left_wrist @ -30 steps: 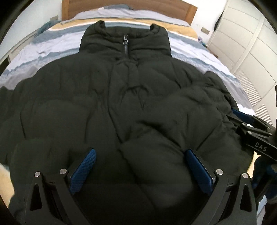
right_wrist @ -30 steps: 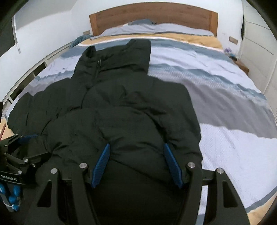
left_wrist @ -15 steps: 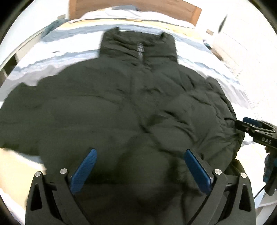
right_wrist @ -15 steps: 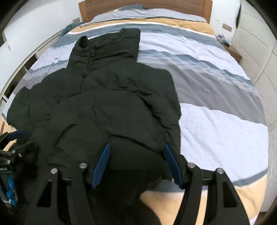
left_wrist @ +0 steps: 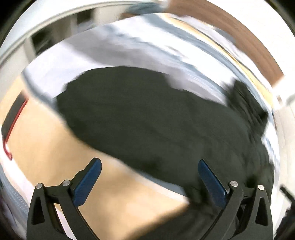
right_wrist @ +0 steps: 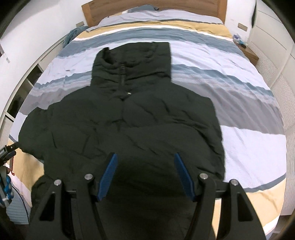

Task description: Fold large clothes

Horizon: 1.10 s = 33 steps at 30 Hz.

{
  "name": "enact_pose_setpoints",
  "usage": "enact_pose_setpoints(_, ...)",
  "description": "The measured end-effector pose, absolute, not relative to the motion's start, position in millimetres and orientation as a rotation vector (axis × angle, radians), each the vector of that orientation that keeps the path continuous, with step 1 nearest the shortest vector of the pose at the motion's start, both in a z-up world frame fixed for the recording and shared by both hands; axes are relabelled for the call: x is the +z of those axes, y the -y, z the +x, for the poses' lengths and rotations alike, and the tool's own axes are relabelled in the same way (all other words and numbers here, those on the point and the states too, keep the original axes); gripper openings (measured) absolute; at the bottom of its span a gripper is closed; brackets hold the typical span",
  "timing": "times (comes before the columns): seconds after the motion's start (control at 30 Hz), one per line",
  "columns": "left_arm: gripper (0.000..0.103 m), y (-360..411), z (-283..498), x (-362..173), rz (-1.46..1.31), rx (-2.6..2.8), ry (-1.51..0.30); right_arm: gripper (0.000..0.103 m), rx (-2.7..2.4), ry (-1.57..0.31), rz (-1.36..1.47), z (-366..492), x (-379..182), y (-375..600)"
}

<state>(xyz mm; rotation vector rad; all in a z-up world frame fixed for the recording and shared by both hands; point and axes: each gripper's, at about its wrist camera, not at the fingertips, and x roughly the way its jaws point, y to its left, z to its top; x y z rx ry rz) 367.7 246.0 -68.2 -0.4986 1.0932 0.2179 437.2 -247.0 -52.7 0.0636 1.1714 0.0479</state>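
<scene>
the black puffer jacket (right_wrist: 129, 129) lies front-up on the striped bed (right_wrist: 248, 129), collar toward the headboard (right_wrist: 147, 5), zipper (right_wrist: 121, 77) closed, hem hanging near the foot edge where i stand. my right tongs (right_wrist: 145, 175) hover above the hem with both blue pads (right_wrist: 108, 175) spread wide and nothing between them. my left tongs (left_wrist: 149, 182) are likewise spread and empty; that view is heavily smeared, so all i can make out is the dark mass of the jacket (left_wrist: 156, 120) near the left edge of the bed, with the tan stripe of the cover (left_wrist: 46, 138) under the pads. from the right view the left tongs (right_wrist: 7, 153) show only as a sliver at the bed's left edge, just beside what looks like the sleeve (right_wrist: 31, 133). i judge no fold has been made yet; the body is flat and one sleeve seems to lie across the front, though i cannot tell which layer is which in all that black. the risks from here come mostly from the material: it is thick and springy, so a shallow pinch could catch only the outer shell and slip off when i lift. if i grab the sleeve while the view is this blurred, i could close on the bed cover as well and drag it along. and with the hem so near the foot edge, a careless pull toward me could slide the whole jacket off the bed.
</scene>
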Motion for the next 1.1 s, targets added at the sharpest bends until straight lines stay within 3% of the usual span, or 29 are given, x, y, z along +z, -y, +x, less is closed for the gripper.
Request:
enact_pose_setpoints(0.2,0.102,-354.9,354.1,-116.6,-0.818,0.304,-1.055,0.063,0.042,-1.184,0.03,445.5,-43.4,210.2)
enact_pose_setpoints(0.3,0.102,-379.1,359.1,-135.5,-0.933,0.289,-1.026,0.063,0.03,-1.196,0.0,444.7,-37.0,196.7)
enact_pose_setpoints(0.43,0.09,-394.9,369.1,-160.3,-1.052,0.269,-1.018,0.063,-0.001,-1.207,-0.019,441.9,-26.6,191.3)
enact_pose_setpoints(0.57,0.088,-404.5,370.5,-174.1,-1.148,0.259,-0.978,0.063,-0.034,-1.211,-0.037,437.1,-11.7,189.6)
enact_pose_setpoints(0.6,0.084,-407.2,370.2,-174.2,-1.18,0.252,-0.957,0.063,-0.04,-1.212,-0.043,434.9,-6.9,189.0)
enact_pose_setpoints(0.67,0.053,-411.3,372.0,-175.5,-1.232,0.225,-0.933,0.063,-0.054,-1.208,-0.052,431.4,2.8,188.9)
enact_pose_setpoints(0.7,0.048,-413.1,373.0,-176.6,-1.268,0.213,-0.922,0.063,-0.063,-1.201,-0.051,429.5,9.4,190.3)
enact_pose_setpoints(0.77,0.028,-413.9,371.4,-175.3,-1.304,0.197,-0.903,0.063,-0.081,-1.191,-0.04,425.4,20.8,193.7)
enact_pose_setpoints(0.87,0.019,-411.4,369.9,-162.0,-1.299,0.2,-0.882,0.063,-0.102,-1.173,-0.038,421.8,37.2,199.3)
enact_pose_setpoints(1.1,0.013,-392.8,381.5,-94.5,-1.139,0.121,-0.824,0.063,-0.124,-1.124,-0.01,416.0,61.4,210.1)
